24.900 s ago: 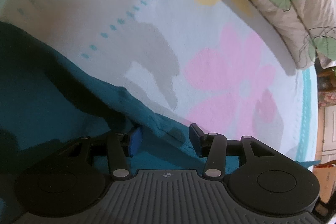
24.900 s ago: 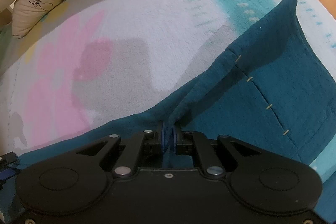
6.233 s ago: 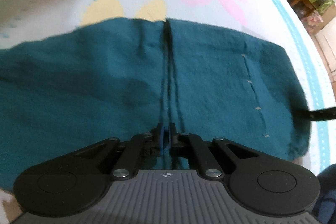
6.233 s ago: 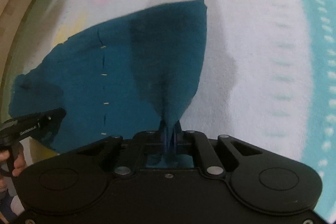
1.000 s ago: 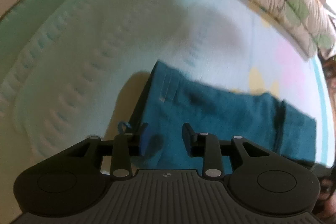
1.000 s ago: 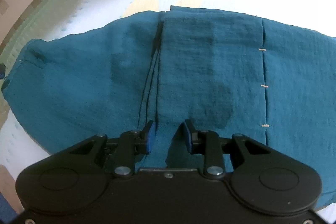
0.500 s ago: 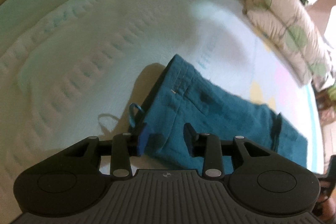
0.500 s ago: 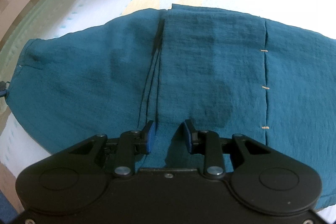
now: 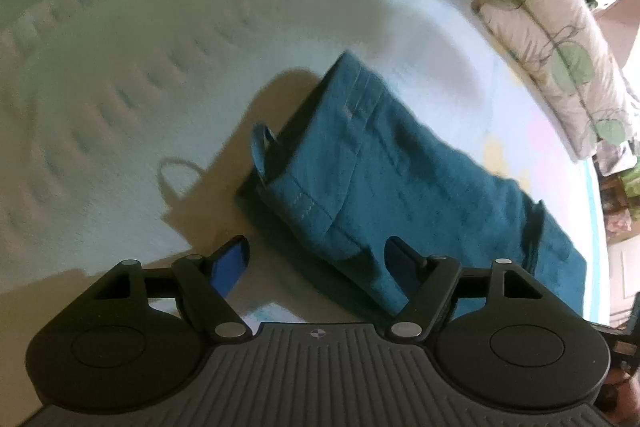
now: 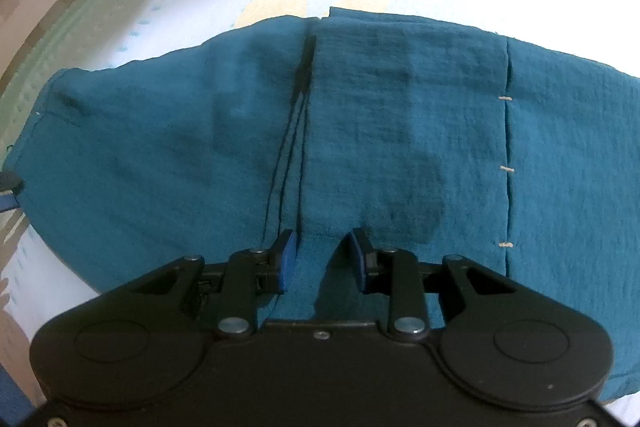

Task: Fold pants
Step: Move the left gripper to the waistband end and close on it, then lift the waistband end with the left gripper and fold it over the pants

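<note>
**Left jaws spring wide over end of folded pants**

Spreading apart within the last half second, the jaws of the left gripper (image 9: 316,259) now stand fully wide and lower over the near end of the teal pants (image 9: 384,163), a corner of cloth lying between the fingers with neither pad pressing on it. A small fabric loop (image 9: 262,147) stands up at the left edge of that end. The pants lie folded in a long strip on the bed (image 9: 120,75), running away to the right, past a yellow print, toward a leaf-patterned pillow (image 9: 560,59) at the far right. In the right wrist view the right gripper (image 10: 322,259) hangs over the flat cloth with its jaws partly open, blue pads apart and gripping nothing; the fabric fills the gap beneath them. A dark seam (image 10: 296,131) runs away from its left finger, and a stitched line (image 10: 506,147) crosses the cloth farther right.
</note>
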`<state>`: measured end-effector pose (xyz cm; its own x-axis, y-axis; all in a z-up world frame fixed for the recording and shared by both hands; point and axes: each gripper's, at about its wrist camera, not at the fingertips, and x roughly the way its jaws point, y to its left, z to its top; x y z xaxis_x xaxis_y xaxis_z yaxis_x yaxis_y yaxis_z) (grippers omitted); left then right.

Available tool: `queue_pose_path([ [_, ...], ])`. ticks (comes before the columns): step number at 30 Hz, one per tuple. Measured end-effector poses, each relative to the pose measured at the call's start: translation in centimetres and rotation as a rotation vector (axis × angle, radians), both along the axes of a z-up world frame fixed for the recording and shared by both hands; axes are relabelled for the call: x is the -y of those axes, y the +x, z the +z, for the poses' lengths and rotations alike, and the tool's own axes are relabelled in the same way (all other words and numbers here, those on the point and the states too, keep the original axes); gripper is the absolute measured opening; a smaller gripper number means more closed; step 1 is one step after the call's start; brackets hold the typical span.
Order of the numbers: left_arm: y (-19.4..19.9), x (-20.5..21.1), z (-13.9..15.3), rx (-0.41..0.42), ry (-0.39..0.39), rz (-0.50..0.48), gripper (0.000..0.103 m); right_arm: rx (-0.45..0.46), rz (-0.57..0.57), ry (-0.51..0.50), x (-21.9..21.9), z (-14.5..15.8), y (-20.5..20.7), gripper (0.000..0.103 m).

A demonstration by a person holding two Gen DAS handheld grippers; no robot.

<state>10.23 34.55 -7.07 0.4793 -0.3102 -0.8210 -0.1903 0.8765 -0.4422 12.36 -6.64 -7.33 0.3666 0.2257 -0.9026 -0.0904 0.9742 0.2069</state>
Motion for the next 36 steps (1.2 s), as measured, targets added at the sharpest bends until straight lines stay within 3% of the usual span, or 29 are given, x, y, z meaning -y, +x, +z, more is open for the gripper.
queue_pose_path([
  [2,0.3,0.6,-0.4,0.014,0.017,0.001,0.080,-0.001,-0.002,0.003,0.0,0.0,0.0,0.040],
  [7,2.3,2.3,0.0,0.039,0.099,-0.070,0.079,-0.001,0.000,0.003,0.0,0.0,0.0,0.041],
  [8,2.8,2.7,0.1,0.041,0.117,-0.083,0.074,-0.002,0.000,0.004,0.1,0.0,0.0,0.041],
  [9,3.1,3.0,0.1,0.042,0.139,-0.092,0.058,-0.002,-0.001,0.007,0.1,0.0,0.0,0.041],
  [12,4.6,4.3,0.6,0.041,0.227,-0.119,0.028,-0.003,-0.001,0.018,0.4,0.0,0.0,0.041],
  [15,6.0,5.5,1.1,0.025,0.270,-0.207,0.019,-0.006,-0.003,0.033,0.8,0.0,0.0,0.041],
  [20,7.3,7.5,4.4,0.081,0.349,-0.326,0.016,-0.013,0.002,0.056,1.6,0.0,0.2,0.041],
  [25,8.3,9.4,9.7,0.161,0.314,-0.357,0.016,-0.020,-0.003,0.091,2.6,0.1,0.3,0.041],
  [32,5.1,19.1,17.3,0.413,0.361,-0.542,0.016,0.000,-0.074,0.154,6.3,1.6,-0.4,0.041],
  [36,2.9,26.7,17.9,0.511,0.332,-0.662,0.016,0.048,-0.130,0.143,10.0,3.1,-1.3,0.041],
])
